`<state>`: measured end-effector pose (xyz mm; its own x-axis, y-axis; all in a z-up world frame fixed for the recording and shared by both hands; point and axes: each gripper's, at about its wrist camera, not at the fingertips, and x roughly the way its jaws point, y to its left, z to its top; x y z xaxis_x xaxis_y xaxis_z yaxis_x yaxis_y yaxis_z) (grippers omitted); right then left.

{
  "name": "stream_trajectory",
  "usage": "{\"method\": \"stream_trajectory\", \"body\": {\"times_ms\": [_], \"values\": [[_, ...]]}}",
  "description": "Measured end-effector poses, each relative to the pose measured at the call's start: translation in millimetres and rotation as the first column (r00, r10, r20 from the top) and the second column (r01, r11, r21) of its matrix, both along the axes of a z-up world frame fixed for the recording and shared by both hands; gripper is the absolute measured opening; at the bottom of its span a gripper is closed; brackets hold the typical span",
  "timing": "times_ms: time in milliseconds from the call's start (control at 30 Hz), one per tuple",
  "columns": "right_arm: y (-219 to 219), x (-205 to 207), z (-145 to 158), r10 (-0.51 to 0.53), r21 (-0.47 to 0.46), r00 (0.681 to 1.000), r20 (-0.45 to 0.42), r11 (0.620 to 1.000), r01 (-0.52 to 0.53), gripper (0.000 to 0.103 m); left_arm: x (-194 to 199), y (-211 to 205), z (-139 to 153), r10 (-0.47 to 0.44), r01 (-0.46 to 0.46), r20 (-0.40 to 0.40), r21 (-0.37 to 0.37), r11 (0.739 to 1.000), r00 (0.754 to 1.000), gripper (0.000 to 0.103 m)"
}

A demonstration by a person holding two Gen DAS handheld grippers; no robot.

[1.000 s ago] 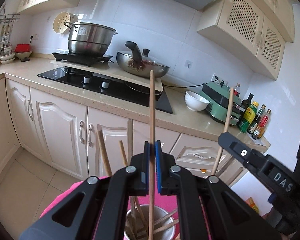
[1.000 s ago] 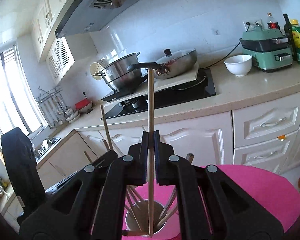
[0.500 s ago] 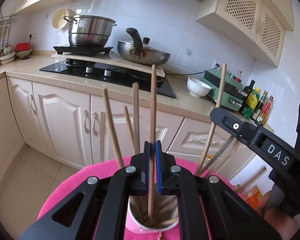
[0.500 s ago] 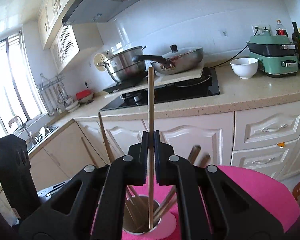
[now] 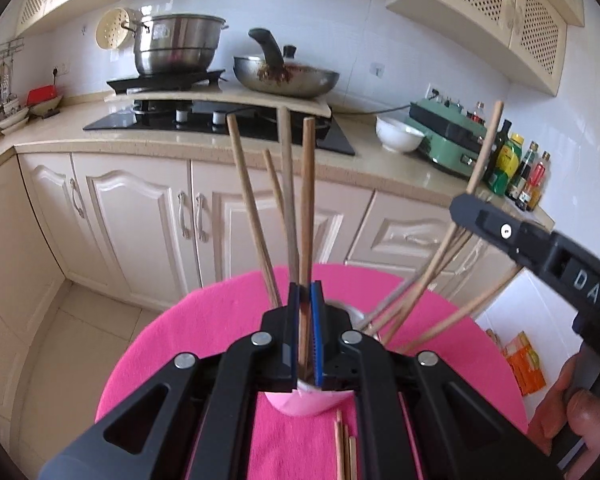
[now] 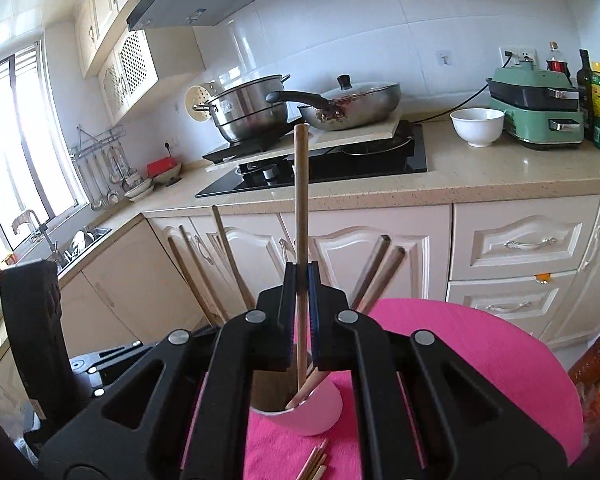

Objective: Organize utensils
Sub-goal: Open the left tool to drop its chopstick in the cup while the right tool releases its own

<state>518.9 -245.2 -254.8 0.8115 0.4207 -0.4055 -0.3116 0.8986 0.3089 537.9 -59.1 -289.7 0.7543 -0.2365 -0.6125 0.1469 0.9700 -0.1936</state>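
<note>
A kitchen with cream cabinets is seen behind a round bench under a pink cloth (image 5: 204, 344). The left tool (image 5: 305, 332) is clamped on a wooden chopstick (image 5: 307, 200), held upright with its lower end inside the pink cup (image 5: 300, 402). The right tool (image 6: 300, 312) is clamped on a second chopstick (image 6: 301, 200), also upright and dipped into the cup (image 6: 312, 412). The cup is placed on the pink cloth, directly below both tools. More chopsticks (image 5: 248, 208) are leaned in the cup, fanned out to both sides of the held ones. A few loose chopsticks (image 5: 346, 452) are laid flat on the cloth just in front of the cup. Behind the cup, on the kitchen counter, a steel pot (image 5: 176, 48), a frying pan (image 5: 288, 78), a white bowl (image 5: 398, 136) and a green appliance (image 5: 448, 144) are seen.
</note>
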Motion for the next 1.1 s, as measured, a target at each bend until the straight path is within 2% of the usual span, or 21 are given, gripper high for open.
{"method": "stream_trajectory", "body": {"times_ms": [133,233,500,1100], "values": [[6,-7,1,0.002,-0.026,1.0,-0.012,1.0,-0.003,0.007,-6,2,-2,-0.017,0.016,-0.05,-0.027,1.0,0.999,0.007],[10,-9,2,0.003,-0.049,1.0,-0.024,0.999,-0.004,0.007,-14,4,2,-0.003,0.002,-0.046,-0.021,1.0,0.999,0.025],[16,-8,1,0.0,-0.085,0.997,-0.081,0.996,-0.007,0.007,-26,5,20,0.04,-0.039,-0.026,0.052,0.998,0.999,0.029],[22,-14,10,0.009,-0.075,0.991,-0.135,0.997,-0.019,0.008,-36,17,49,0.086,-0.086,-0.001,0.075,0.994,0.996,0.033]]}}
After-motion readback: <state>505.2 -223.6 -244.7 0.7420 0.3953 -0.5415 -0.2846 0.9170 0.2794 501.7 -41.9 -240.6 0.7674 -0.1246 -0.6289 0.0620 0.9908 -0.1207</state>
